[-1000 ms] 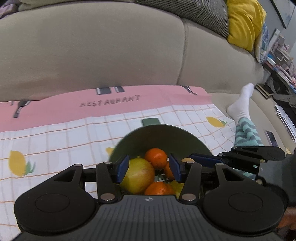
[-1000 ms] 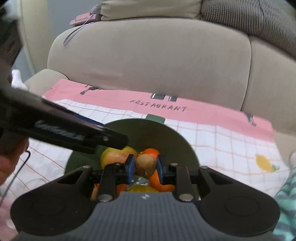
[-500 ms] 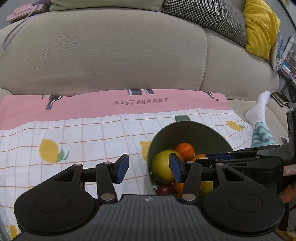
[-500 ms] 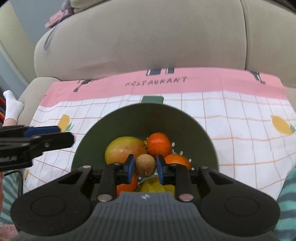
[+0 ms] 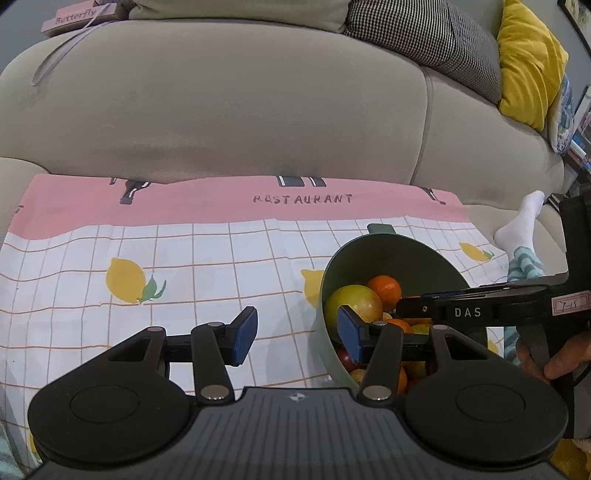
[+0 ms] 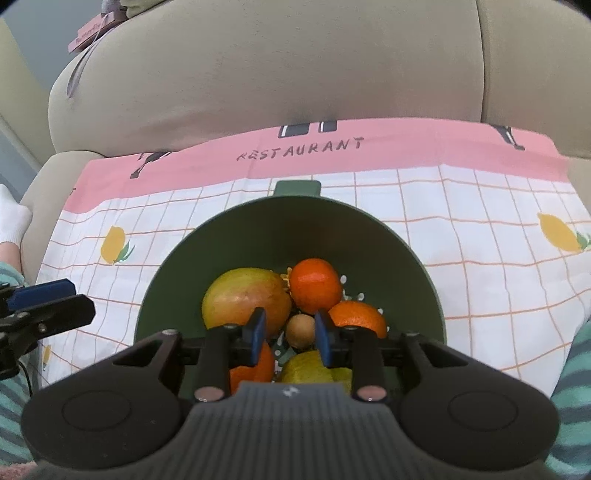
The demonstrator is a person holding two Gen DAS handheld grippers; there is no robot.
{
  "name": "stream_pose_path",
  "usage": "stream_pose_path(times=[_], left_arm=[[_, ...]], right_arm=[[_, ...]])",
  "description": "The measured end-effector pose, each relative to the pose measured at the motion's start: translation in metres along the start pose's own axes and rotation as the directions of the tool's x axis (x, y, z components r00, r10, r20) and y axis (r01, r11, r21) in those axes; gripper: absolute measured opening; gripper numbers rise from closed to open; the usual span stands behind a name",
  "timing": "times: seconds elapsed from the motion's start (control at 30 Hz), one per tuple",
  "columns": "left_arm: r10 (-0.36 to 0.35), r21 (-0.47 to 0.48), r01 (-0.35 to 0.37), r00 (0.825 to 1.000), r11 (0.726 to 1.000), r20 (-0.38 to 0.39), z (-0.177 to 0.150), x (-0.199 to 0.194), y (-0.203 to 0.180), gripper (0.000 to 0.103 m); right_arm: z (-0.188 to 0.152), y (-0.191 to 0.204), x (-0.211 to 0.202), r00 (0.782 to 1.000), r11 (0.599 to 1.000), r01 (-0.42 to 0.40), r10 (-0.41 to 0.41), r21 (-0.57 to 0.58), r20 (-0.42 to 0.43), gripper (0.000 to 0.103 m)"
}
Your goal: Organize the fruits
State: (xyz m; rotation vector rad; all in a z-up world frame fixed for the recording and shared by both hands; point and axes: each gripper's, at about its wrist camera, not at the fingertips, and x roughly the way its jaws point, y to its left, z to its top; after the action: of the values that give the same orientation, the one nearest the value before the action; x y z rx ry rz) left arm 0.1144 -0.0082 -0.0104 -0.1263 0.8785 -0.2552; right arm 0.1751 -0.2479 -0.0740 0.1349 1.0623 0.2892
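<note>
A green bowl point(image 6: 295, 229) stands on the lemon-print cloth point(image 5: 184, 266). It holds a yellow-red mango point(image 6: 243, 299), oranges point(image 6: 314, 284), a lemon point(image 6: 310, 369) and other fruit. My right gripper point(image 6: 290, 334) points down into the bowl. Its jaws are opening, and a small brown fruit point(image 6: 300, 329) sits between them among the other fruit, with gaps to the pads. In the left wrist view the bowl point(image 5: 388, 243) is at the right, with the right gripper point(image 5: 404, 306) reaching in over the mango point(image 5: 352, 302). My left gripper point(image 5: 295, 334) hangs open and empty beside the bowl's left rim, above the cloth.
A beige sofa backrest point(image 5: 258, 110) rises behind the cloth. On top of it lie a pink box point(image 5: 77, 20), a checked cushion point(image 5: 424, 33) and a yellow cushion point(image 5: 528, 62). A person's socked foot point(image 5: 521, 225) and striped trouser leg point(image 6: 576, 369) lie at the right.
My left gripper has swung left, from above the fruit in the bowl to over the cloth. The right gripper's jaws have parted from the brown fruit they held.
</note>
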Motion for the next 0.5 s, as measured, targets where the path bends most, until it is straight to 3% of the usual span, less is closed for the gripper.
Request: stream_pose_path(times=[0.23,0.3,0.5], left_arm=[[0.012,0.013,-0.013,0.999,1.000,0.049,-0.001,-0.024,-0.001,0.059],[0.021,0.018,-0.022,0.997,1.000,0.069,-0.001,-0.032,-0.002,0.059],[0.045,0.034,-0.050,0.989,0.998,0.139,-0.004,-0.056,-0.006,0.063]], right_arm=[[-0.001,0.014,-0.025,0.998,0.999,0.031,-0.028,-0.042,0.059,0.041],[-0.003,0.020,-0.037,0.995,0.997,0.042,-0.036,-0.061,0.090,0.052],[-0.016,0.043,-0.081,0.975,0.987,0.075,-0.042,-0.143,0.219,0.064]])
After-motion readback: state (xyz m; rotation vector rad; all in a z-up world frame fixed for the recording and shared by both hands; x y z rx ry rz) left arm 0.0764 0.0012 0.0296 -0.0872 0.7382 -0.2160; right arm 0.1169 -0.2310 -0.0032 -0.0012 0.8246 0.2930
